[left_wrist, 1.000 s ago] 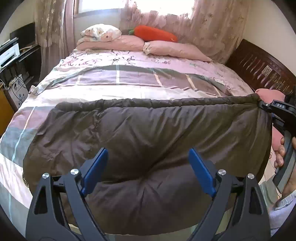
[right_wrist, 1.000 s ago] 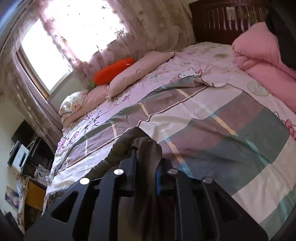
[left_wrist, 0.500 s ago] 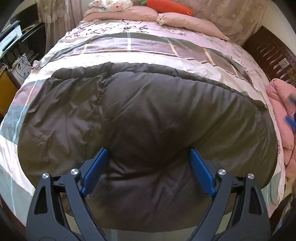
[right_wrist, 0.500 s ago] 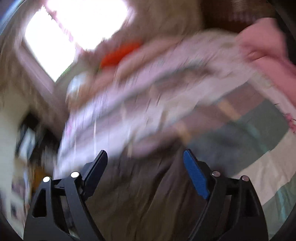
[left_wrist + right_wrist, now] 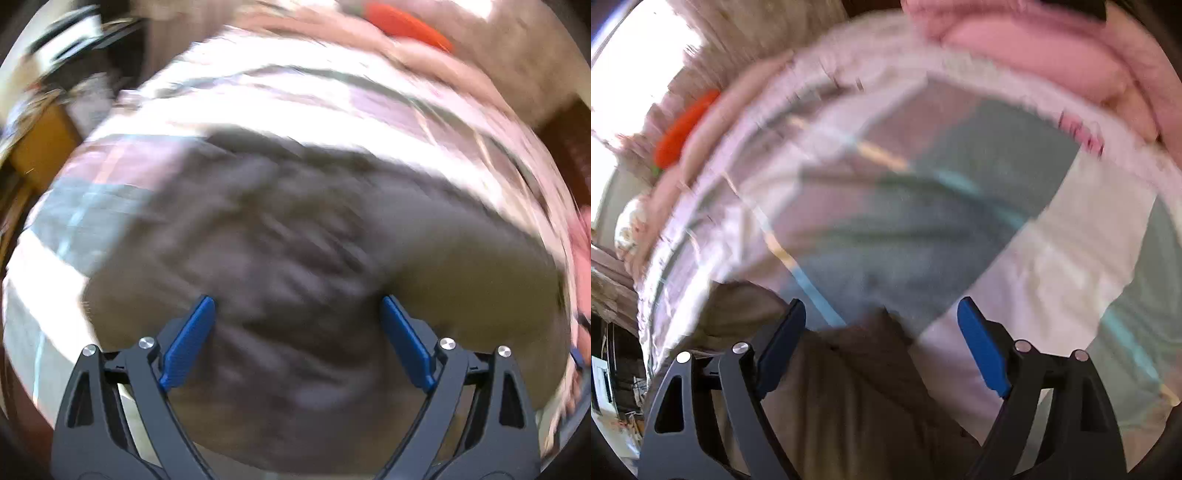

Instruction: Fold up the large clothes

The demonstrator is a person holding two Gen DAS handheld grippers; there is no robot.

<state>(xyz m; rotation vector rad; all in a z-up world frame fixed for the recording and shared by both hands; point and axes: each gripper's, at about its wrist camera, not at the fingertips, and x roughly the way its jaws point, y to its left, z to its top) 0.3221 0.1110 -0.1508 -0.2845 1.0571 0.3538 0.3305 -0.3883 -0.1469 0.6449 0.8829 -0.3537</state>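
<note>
Your left gripper (image 5: pixel 293 314) has its blue fingers (image 5: pixel 188 343) spread wide apart, gripping nothing, over the dark brown garment (image 5: pixel 314 258), which lies spread across the checked quilt (image 5: pixel 92 206) on the bed. This view is badly blurred. Far back, an orange cushion (image 5: pixel 406 26) lies by the pillows. Your right gripper (image 5: pixel 881 317) also has its fingers (image 5: pixel 982 350) apart and empty, with a corner of the garment (image 5: pixel 857 387) lying between them on the quilt (image 5: pixel 923 221). A pink blanket (image 5: pixel 1052 44) is bunched at the far right.
</note>
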